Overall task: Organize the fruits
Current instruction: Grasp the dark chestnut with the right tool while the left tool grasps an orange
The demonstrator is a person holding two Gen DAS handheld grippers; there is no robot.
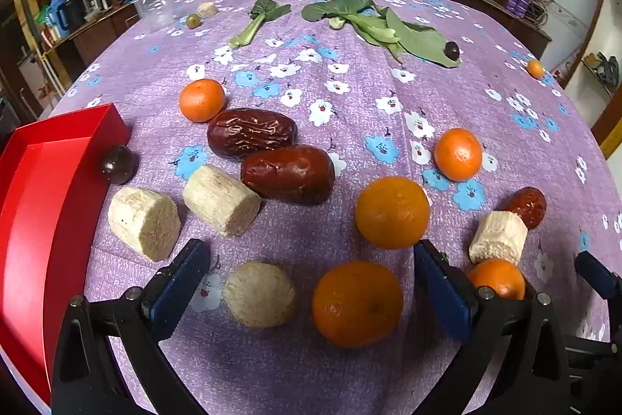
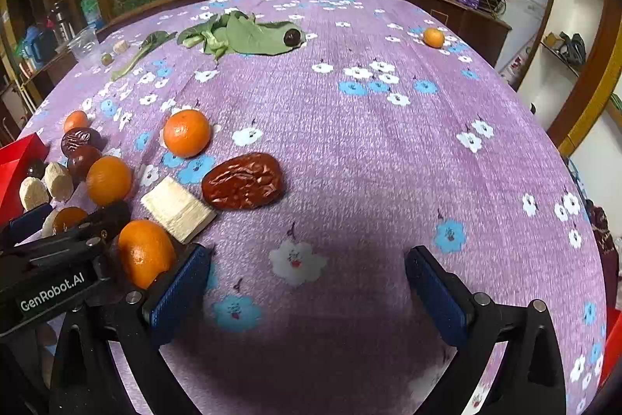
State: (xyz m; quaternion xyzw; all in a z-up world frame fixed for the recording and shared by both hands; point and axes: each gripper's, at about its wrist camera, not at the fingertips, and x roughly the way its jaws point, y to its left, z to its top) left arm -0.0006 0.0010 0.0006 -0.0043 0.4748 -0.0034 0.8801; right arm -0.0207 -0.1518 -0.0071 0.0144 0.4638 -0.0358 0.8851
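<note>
My left gripper [image 1: 311, 282] is open low over the purple flowered cloth; an orange [image 1: 357, 303] and a pale cut root piece [image 1: 259, 293] lie between its fingers, untouched. More oranges [image 1: 392, 212], two red dates [image 1: 289, 174] and pale root chunks [image 1: 221, 199] lie just ahead. A red tray [image 1: 46, 189] stands at the left, a dark round fruit [image 1: 118, 164] against its wall. My right gripper [image 2: 307, 282] is open and empty over bare cloth; a red date [image 2: 243, 181], a pale chunk [image 2: 177, 209] and an orange [image 2: 144, 251] lie ahead left.
Leafy greens [image 1: 373, 26] with a dark fruit [image 1: 451, 50] lie at the far side, beside a clear plastic cup [image 1: 153, 2] and a small green fruit [image 1: 193, 21]. A lone small orange [image 2: 433, 37] sits far right. The left gripper's body [image 2: 50, 279] shows at the right view's left edge.
</note>
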